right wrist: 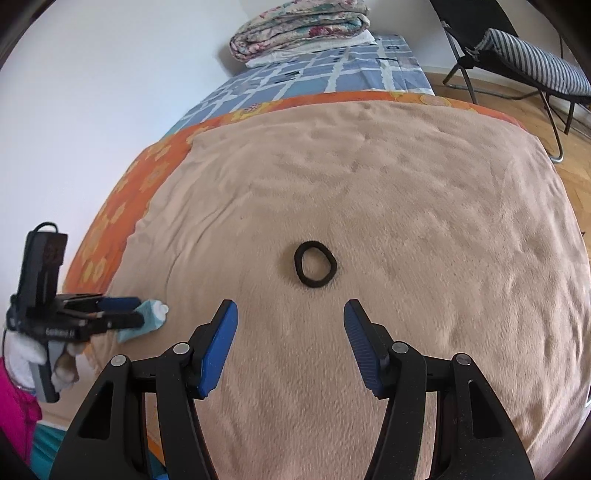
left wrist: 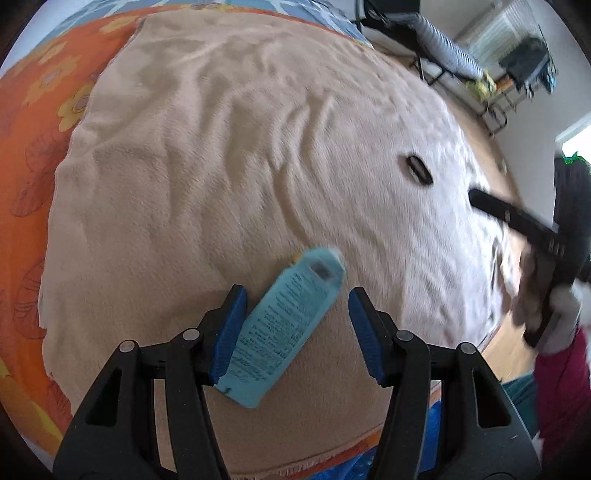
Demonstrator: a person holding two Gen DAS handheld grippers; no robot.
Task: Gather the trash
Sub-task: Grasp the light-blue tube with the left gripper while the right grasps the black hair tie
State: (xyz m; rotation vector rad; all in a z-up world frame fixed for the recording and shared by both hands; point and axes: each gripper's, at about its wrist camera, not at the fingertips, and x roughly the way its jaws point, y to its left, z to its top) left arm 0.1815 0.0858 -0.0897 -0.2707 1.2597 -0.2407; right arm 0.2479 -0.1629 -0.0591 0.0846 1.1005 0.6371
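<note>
A light blue squeeze tube (left wrist: 284,328) with printed text lies on the beige blanket (left wrist: 221,166) between the fingers of my left gripper (left wrist: 297,314). The jaws stand wide apart; the left blue pad (left wrist: 231,328) touches the tube, the right pad (left wrist: 364,332) is clear of it. A black hair tie (right wrist: 315,264) lies on the blanket just ahead of my right gripper (right wrist: 290,332), which is open and empty. The hair tie also shows in the left wrist view (left wrist: 418,169). The right wrist view shows the left gripper (right wrist: 122,314) around the tube (right wrist: 147,317).
The bed has an orange flowered sheet (left wrist: 33,147) and a blue checked cover (right wrist: 314,77) with folded quilts (right wrist: 299,26) at the far end. A folding chair with a striped cushion (right wrist: 532,62) stands on the wooden floor (right wrist: 576,177) to the right.
</note>
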